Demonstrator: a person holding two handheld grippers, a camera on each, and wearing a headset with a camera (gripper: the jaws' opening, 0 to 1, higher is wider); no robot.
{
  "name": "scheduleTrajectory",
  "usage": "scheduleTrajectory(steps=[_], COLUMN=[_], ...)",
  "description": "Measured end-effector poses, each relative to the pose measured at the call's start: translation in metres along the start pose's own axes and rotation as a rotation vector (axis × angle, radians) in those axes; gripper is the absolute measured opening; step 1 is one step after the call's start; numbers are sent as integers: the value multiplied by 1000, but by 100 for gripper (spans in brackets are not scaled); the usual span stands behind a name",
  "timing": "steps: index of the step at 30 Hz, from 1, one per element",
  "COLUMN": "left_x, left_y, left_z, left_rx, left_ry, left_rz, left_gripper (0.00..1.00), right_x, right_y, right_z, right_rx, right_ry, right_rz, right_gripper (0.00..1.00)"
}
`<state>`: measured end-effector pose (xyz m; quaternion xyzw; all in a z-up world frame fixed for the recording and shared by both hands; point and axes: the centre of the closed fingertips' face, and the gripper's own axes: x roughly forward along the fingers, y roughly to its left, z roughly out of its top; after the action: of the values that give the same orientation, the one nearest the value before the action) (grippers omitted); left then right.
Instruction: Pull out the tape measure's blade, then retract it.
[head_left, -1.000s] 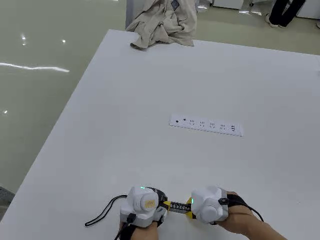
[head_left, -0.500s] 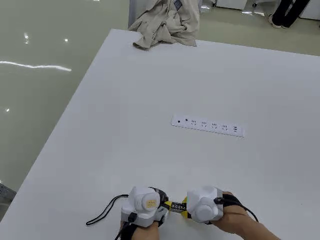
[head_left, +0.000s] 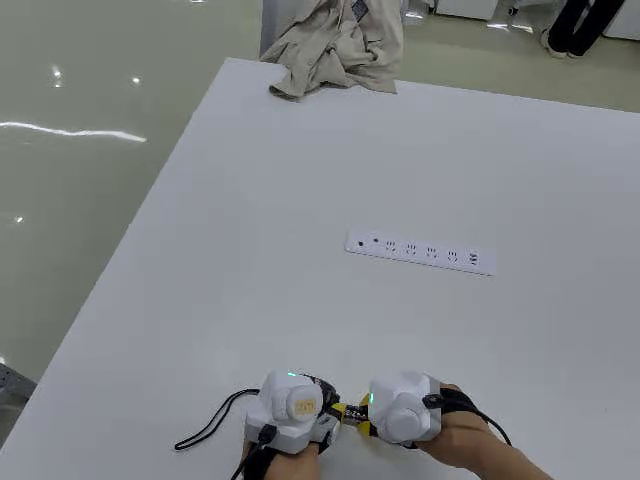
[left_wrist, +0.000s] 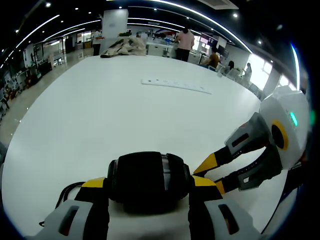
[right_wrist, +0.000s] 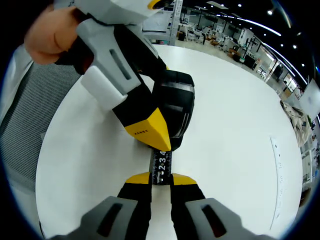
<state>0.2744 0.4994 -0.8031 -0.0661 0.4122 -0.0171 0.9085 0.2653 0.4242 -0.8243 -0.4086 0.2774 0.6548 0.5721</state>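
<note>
Near edge of the white table (head_left: 300, 200), closest to the person: both grippers meet on the tape measure (left_wrist: 149, 176), with a short stretch of blade (right_wrist: 162, 167) showing.
Left gripper (left_wrist: 149, 184): jaws closed against the two sides of the black case, which sits low over the tabletop; whether it touches the surface cannot be told. Right gripper (right_wrist: 161, 179): jaws narrow, yellow tips pinching the blade just beside the case mouth, numerals 2, 3, 4 readable between them. Head view: the two grippers are almost tip to tip, and a black strap (head_left: 205, 432) trails left from the case. Power strip (head_left: 418, 251) lies flat mid-table, well apart. Beige cloth (head_left: 335, 45) is bunched at the far edge.
</note>
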Motion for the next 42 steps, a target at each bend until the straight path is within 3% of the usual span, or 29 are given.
scheduleTrajectory(steps=[22,26,28,42], left_x=[-2,-2,-1,-1], left_y=[0,-1,0,0], left_z=[0,1,0,0], left_rx=[-1,4,6,7], left_ry=[1,-9,-11,-6], left_rz=[1,2,3,1], left_gripper=[61,61,61,61], right_x=[4,5,5,9], right_y=[-1,-2,-3,-2], right_z=[7,7,8,13], right_rx=[89,111,162,151], right_ry=[-47,-68,-105,-113], right_rz=[4,6,13,10], right_gripper=[13,13,13,13])
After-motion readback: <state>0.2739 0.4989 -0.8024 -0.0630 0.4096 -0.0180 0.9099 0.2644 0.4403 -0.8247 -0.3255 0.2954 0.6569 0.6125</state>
